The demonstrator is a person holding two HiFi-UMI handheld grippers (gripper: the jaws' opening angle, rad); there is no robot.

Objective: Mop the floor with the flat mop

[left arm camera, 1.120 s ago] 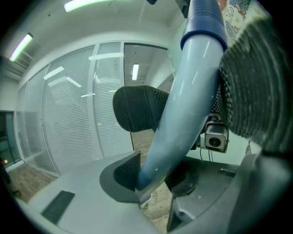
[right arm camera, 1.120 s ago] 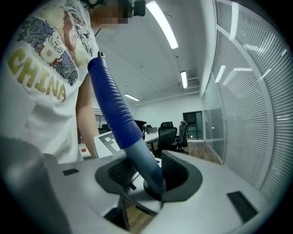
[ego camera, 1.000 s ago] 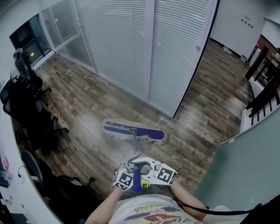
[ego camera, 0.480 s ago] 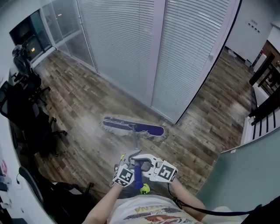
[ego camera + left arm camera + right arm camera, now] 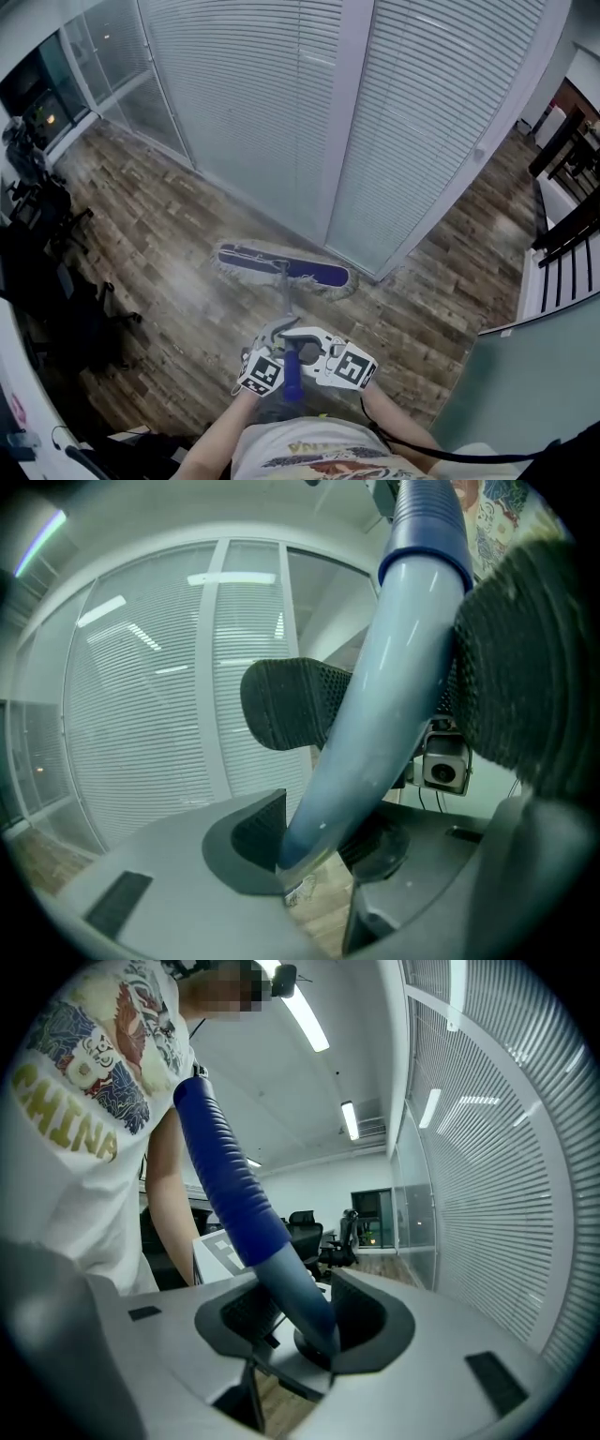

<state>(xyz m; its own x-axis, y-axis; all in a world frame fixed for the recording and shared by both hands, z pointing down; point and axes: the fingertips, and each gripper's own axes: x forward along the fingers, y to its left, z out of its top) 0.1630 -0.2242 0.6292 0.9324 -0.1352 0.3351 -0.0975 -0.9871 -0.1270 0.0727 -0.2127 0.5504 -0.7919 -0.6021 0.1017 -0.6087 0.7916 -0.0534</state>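
Note:
The flat mop's blue head (image 5: 281,267), fringed in white, lies flat on the wood floor (image 5: 159,234) close to the foot of the blind-covered glass wall. Its pale pole (image 5: 286,305) runs back to my two grippers in front of my chest. My left gripper (image 5: 275,339) and right gripper (image 5: 317,343) are both shut on the handle, side by side. In the left gripper view the pole (image 5: 375,696) is clamped between the dark ribbed pads (image 5: 291,705). In the right gripper view the blue grip (image 5: 225,1185) and pole (image 5: 300,1297) sit in my right gripper (image 5: 305,1314).
A glass wall with white blinds (image 5: 281,112) crosses ahead, just past the mop head. Black office chairs (image 5: 47,272) crowd the left side. A grey-green partition (image 5: 534,375) and dark railing (image 5: 567,216) stand on the right.
The mop head has slid forward over the floor and now lies nearer the foot of the glass wall. Both grippers went forward with the handle and kept their hold.

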